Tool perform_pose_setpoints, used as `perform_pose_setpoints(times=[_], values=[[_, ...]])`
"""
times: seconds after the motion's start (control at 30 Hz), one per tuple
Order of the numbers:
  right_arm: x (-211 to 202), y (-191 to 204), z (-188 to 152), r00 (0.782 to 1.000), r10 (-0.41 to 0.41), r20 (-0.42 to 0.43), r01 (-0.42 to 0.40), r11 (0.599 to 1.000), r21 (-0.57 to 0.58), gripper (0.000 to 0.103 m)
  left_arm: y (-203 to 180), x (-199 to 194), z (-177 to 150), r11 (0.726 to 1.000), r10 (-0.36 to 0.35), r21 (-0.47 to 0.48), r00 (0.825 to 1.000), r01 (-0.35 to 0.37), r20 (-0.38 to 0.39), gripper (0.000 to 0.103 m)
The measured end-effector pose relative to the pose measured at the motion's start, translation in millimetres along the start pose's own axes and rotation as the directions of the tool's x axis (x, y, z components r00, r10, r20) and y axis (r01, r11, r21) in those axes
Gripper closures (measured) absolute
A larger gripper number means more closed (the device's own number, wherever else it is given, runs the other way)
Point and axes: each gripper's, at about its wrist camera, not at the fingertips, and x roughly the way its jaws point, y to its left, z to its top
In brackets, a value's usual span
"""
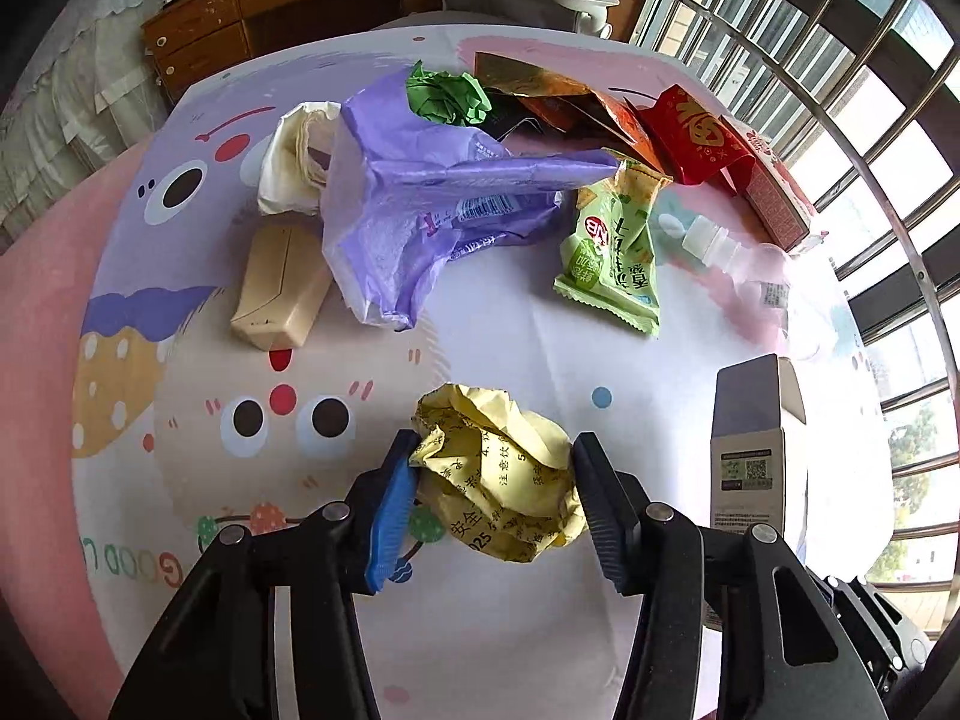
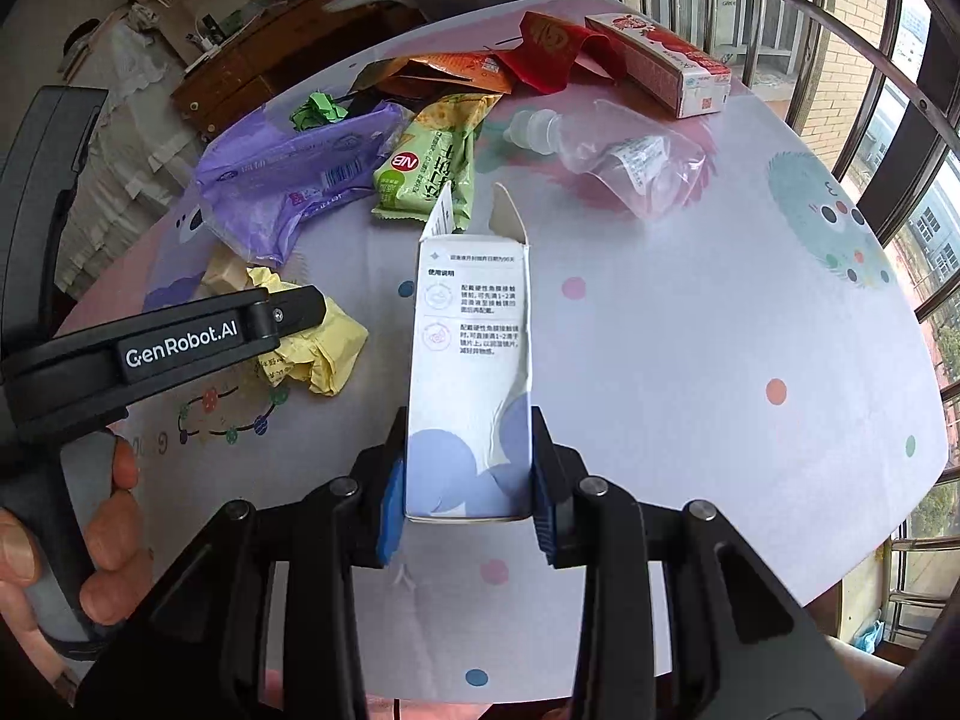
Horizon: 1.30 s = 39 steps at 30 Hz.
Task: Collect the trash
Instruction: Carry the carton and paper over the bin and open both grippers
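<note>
Left wrist view: the left gripper (image 1: pixel 492 480) is closed partway on a crumpled yellow paper ball (image 1: pixel 501 480), a finger pressing each side; the ball bears printed Chinese characters and the digits "025". It rests on the surface (image 1: pixel 540 330), a cloth printed with cartoon faces and dots. Beyond the ball lie a purple plastic bag (image 1: pixel 420 204) with a barcode label, a beige box (image 1: pixel 279 288) and a cream wad (image 1: pixel 294 156) to the bag's left, a green paper ball (image 1: pixel 447 96) behind the bag, and a green snack packet (image 1: pixel 612 246) to its right. Only this view shows the beige box whole, and the carton's (image 1: pixel 750 444) QR-code panel.

Right wrist view: the right gripper (image 2: pixel 468 480) is closed on the lower end of a white carton (image 2: pixel 471 360), lying lengthwise between the fingers with its far flaps open; its face carries Chinese instructions and two round icons, with pale blue circles near the gripper. Left of the carton, the left gripper's (image 2: pixel 300 306) arm reads "GenRobot.AI", held by a hand (image 2: pixel 90 540). The snack packet (image 2: pixel 429 174), just beyond the carton, reads "NB". Only this view shows clearly a clear squeeze pouch (image 2: pixel 624 162), a red envelope (image 2: pixel 552 48) and a red-and-white box (image 2: pixel 660 60), all beyond the carton.
</note>
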Motion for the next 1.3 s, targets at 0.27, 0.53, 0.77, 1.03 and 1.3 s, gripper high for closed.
perform_pose_setpoints(times=[0.27,0.53,0.77,1.03,1.3], values=[[-66.2,-12.0,-55.5,0.993,0.116,-0.009,-0.116,0.980,-0.164,0.073,-11.4,-76.3,-98.9,0.997,0.008,-0.077,0.998,-0.003,0.066,0.051],[-122.5,-41.1,-145.3,0.979,0.185,-0.081,-0.201,0.933,-0.297,0.073,-42.5,-138.0,-229.9,0.996,0.032,-0.090,0.994,-0.023,0.104,0.051],[-112.4,-65.0,-228.5,0.961,0.167,-0.221,-0.231,0.923,-0.308,0.073,-60.1,-129.2,-320.3,0.996,0.091,-0.015,0.996,-0.091,0.002,0.051],[-40.0,-84.8,-295.4,0.930,0.114,-0.349,-0.197,0.957,-0.213,0.073,-53.0,-53.0,-380.6,0.998,0.059,-0.022,0.988,-0.063,-0.144,0.051],[93.7,-110.3,-348.2,0.903,0.054,-0.426,-0.119,0.985,-0.127,0.072,-43.8,83.7,-419.0,0.999,0.048,0.020,0.974,-0.044,-0.222,0.050]])
